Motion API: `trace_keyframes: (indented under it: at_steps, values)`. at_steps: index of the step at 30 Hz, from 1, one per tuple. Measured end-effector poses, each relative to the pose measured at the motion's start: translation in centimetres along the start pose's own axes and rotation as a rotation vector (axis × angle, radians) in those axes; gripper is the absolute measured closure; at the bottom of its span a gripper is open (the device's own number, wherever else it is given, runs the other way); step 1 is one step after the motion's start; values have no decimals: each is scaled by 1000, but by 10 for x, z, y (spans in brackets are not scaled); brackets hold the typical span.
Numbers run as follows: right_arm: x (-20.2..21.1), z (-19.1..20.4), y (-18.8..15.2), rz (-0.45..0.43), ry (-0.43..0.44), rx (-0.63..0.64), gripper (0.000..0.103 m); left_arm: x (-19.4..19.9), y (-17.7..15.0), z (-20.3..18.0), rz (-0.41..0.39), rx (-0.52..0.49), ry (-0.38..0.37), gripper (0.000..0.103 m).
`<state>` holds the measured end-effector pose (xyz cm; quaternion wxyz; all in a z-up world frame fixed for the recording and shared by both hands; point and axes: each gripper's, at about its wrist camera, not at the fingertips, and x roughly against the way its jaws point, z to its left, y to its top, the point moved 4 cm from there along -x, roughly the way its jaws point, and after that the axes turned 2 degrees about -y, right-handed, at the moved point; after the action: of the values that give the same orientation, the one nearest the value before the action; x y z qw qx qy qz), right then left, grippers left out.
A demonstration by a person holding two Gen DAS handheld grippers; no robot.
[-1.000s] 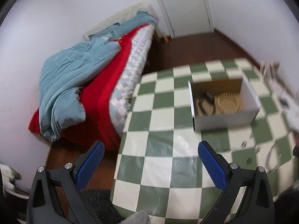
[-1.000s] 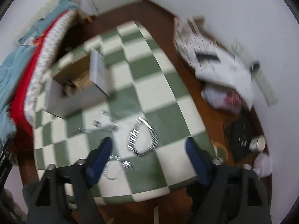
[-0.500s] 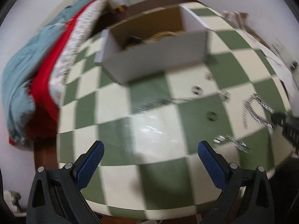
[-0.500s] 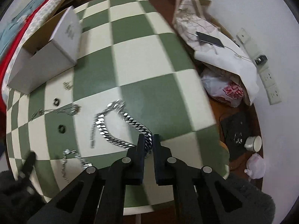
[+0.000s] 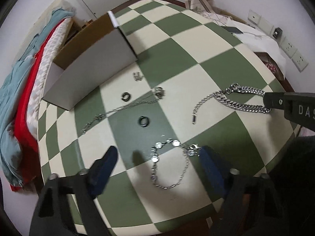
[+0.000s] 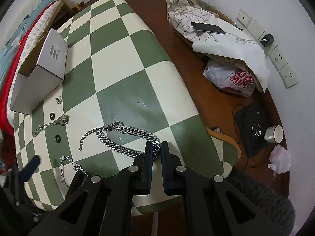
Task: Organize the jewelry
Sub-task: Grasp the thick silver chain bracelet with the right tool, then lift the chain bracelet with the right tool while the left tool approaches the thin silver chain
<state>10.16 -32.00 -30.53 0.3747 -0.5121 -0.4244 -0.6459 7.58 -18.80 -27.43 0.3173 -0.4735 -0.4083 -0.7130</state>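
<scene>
While the heavy curb chain [image 6: 126, 137] lies on the checkered table [image 6: 122, 63], well toward the near edge from the open white box [image 6: 39, 78], the right gripper [image 6: 156, 149] pinches its nearest links, fingers pressed together. Left gripper [image 5: 157, 163] hangs spread wide over the thin bracelet [image 5: 171, 165], not touching. Between box and bracelet: two dark rings [image 5: 143, 121], thin necklace [image 5: 122, 108], small earring [image 5: 137, 76].
</scene>
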Motion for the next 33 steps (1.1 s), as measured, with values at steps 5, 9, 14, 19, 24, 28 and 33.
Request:
trace_keyframes:
  at_steps: [5, 9, 14, 19, 24, 28, 33]
  values:
    - [-1, -3, 1, -2, 5, 1, 95, 1, 2, -9, -17, -19, -85, 86]
    - [-1, -3, 1, -1, 6, -1, 95, 1, 1, -10, -1, -25, -84, 97]
    - [2, -3, -1, -10, 33, -9, 95, 10, -1, 8, -10, 30, -104, 103]
    - [17, 4, 0, -40, 88, -7, 95, 29, -1, 43, -37, 107, -123, 103]
    - [40, 20, 2, -72, 153, 13, 95, 51, -1, 84, -69, 195, -132, 103]
    - [62, 35, 6, -98, 197, 42, 95, 69, 2, 107, -101, 237, -127, 103]
    - [87, 54, 12, -125, 251, 76, 103, 89, 9, 125, -140, 265, -145, 103]
